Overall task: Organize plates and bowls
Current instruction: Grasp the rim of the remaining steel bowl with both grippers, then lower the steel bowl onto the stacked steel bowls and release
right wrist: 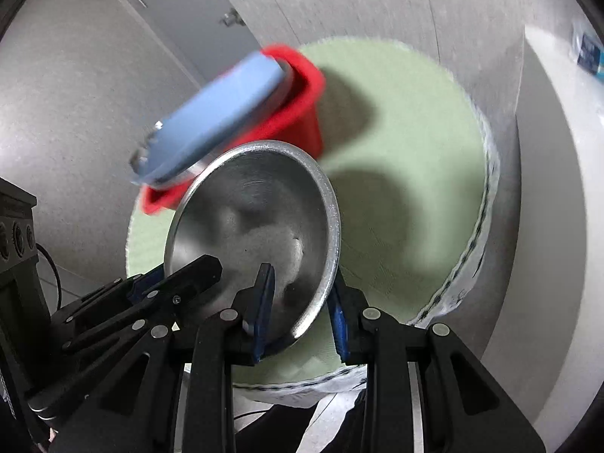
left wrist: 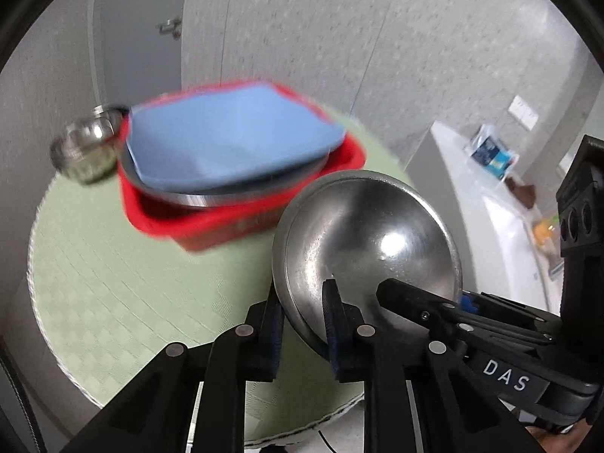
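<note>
Left wrist view: steel bowl (left wrist: 366,241) held tilted above the green table (left wrist: 113,283), its rim caught between the left claw (left wrist: 302,313) fingers, one pad outside the wall and one inside.
Right wrist view: the same bowl (right wrist: 256,234) with its near rim between the right claw (right wrist: 302,302) fingers, one blue pad inside, the other outside.
Left claw: pinching the bowl rim.
Right claw: pinching the bowl rim; in the left view it reaches in from the right side, its tip (left wrist: 392,290) against the bowl.
Red basket (left wrist: 241,219): on the table beyond the bowl, blurred in both views.
Basket contents: a steel plate (left wrist: 211,196) lying in it, with a blue plate (left wrist: 234,136) on top, both sticking out over the basket's rim.
Small bowl (left wrist: 87,147): steel, at the basket's left end, touching or just beside it; blur hides which.
White counter (left wrist: 490,204): right of the table, carrying a blue-and-white packet (left wrist: 490,151).
Door (left wrist: 143,37): grey, behind the basket.
</note>
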Motion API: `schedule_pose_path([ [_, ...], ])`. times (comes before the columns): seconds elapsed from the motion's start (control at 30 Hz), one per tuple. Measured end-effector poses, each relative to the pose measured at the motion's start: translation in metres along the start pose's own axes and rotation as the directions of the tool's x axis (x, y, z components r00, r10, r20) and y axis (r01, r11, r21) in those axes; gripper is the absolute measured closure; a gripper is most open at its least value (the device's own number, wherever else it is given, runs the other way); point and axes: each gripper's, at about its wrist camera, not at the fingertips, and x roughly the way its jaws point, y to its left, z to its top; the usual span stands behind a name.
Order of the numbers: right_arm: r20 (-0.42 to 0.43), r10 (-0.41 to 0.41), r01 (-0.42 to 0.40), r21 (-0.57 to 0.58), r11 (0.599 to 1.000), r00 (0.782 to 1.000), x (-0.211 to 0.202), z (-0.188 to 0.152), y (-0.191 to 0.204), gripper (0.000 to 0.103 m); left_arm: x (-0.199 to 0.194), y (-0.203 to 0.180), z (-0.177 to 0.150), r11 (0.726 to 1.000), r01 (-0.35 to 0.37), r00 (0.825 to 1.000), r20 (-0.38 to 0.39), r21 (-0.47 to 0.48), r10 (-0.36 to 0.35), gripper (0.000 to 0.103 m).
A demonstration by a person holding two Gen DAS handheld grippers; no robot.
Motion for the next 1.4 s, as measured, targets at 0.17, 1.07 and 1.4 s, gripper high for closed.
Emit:
schedule_pose_path([
  [0.17,0.079,0.023,-0.019,-0.047,0.999,0.997,-0.025,0.026,0.047,0.075,-0.037,0.031,0.025,0.999,0.006,0.998,0.068,-0.04,-0.003,0.087],
  [1.07,-0.03,-0.006,0.005,-0.04,0.999,1.0,0.195,0.141,0.236,0.075,0.003,0.335,0.142,0.997,-0.028,0.998,-0.051,-0.072,0.024,0.087],
  [1.4,-0.078,-0.129,0.123,-0.078,0.989,0.989,0.222,0.147,0.24,0.073,0.062,0.356,0.185,0.998,0.004,0.991,-0.136,-0.055,-0.011,0.086],
])
